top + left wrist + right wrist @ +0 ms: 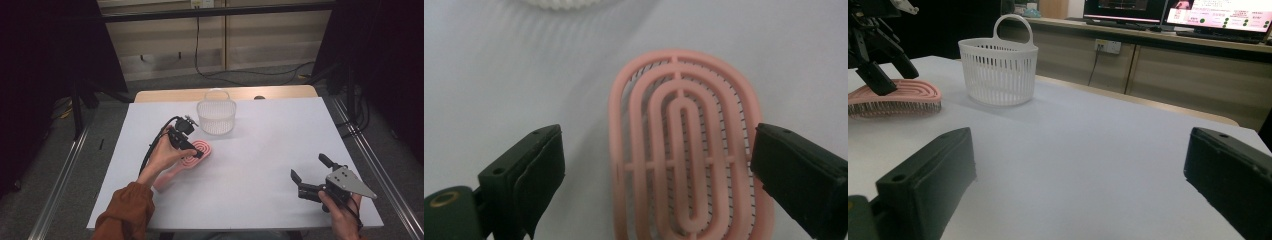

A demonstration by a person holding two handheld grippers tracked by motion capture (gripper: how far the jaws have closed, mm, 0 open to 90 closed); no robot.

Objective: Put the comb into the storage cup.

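1. High view: nearest the camera, the right gripper (306, 174) rested near the table's (280, 150) front right corner, jaws spread wide and holding nothing. Farther in, the left gripper (192, 145) hung over the head of the pink brush (196, 152), which lay flat on the table just in front of the white basket (216, 116). Its handle ran back under the left hand (162, 157).

2. Left gripper view: two black jaws stood apart on either side of the brush (684, 145) head, bristles down; the right-hand jaw looked to be at the pink rim, the other was clear of it. Nothing was clamped. The basket's (559, 4) rim showed at the top edge, close ahead.

3. Right gripper view: open jaws framed bare table (1088, 150). Beyond, the brush (895, 97) lay on the surface under the left gripper (883, 65), with the basket (998, 70) just beside it, seemingly empty.

4. Judgement: the job, likely putting the brush into the basket, had barely started. The approach was made; closing on the head, lifting and dropping it in all remained.
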